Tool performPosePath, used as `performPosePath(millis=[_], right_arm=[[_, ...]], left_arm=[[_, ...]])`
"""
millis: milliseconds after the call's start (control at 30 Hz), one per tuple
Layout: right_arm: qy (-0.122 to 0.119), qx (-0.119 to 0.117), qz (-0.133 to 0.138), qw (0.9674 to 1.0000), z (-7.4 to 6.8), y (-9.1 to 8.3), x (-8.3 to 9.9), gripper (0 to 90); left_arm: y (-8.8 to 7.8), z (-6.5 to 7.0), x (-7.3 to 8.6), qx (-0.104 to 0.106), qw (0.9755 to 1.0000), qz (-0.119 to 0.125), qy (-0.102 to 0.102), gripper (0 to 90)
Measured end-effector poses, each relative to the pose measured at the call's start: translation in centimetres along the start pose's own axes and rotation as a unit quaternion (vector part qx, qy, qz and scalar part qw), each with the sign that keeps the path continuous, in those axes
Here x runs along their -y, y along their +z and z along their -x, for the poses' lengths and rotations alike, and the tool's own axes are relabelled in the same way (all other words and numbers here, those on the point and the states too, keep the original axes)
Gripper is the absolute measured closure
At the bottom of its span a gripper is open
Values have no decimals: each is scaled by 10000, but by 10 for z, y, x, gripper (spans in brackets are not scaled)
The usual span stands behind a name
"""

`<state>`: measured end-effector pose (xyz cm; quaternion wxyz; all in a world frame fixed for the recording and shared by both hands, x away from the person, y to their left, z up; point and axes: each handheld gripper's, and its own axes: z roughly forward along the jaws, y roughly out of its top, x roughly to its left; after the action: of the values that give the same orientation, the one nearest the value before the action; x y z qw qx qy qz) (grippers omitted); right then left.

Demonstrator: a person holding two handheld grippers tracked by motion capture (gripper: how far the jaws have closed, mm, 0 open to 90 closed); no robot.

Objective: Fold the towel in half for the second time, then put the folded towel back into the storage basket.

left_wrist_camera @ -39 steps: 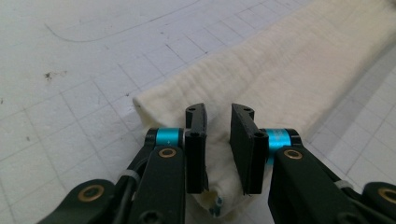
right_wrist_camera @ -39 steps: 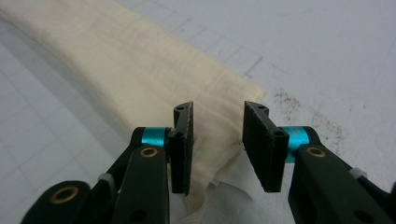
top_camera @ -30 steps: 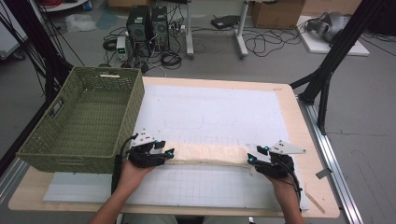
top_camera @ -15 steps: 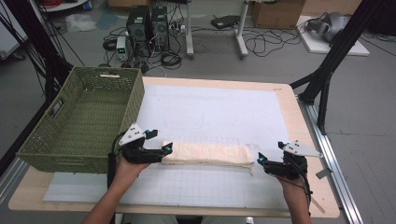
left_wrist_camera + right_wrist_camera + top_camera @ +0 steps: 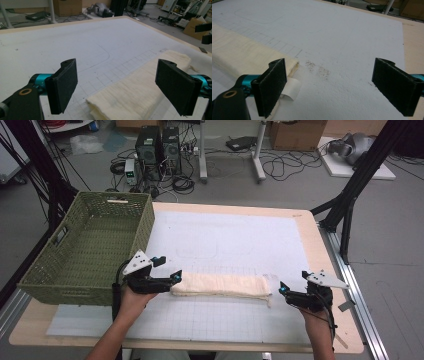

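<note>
Left gripper [image 5: 171,279]: jaws just opened wide, nothing gripped.
Right gripper [image 5: 283,288]: likewise just opened, empty.
Folded cloth [image 5: 220,285]: laid flat between them; apparently untouched.

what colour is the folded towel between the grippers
Cream, off-white folded towel; the left gripper view shows it best.

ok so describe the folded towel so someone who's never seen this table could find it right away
On the white gridded mat covering the wooden table, look along the near edge, right of the green wicker basket. The folded towel lies there as a long cream strip between the left gripper and right gripper, the one soft thing on the mat.
</note>
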<state>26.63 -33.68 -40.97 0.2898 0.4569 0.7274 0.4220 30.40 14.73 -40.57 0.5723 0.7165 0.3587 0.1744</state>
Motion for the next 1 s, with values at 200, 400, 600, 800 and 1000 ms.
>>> performPosePath(millis=[200,400,600,800,1000], right_arm=[[5,-6,-10,10000,0,2,0,119],[43,-26,-2,10000,0,3,1,119],[49,-68,-45,10000,-1,5,2,119],[-13,-109,-86,9999,-1,7,2,119],[-53,-167,-138,9998,-3,11,3,120]], left_arm=[[1,-3,2,-33,10000,-38,-72,190],[1,-3,4,-16,9999,-94,-121,193],[3,-4,7,-54,9996,-191,-186,194],[8,-3,11,-194,9988,-348,-271,193],[12,-6,18,-405,9959,-712,-389,217]])
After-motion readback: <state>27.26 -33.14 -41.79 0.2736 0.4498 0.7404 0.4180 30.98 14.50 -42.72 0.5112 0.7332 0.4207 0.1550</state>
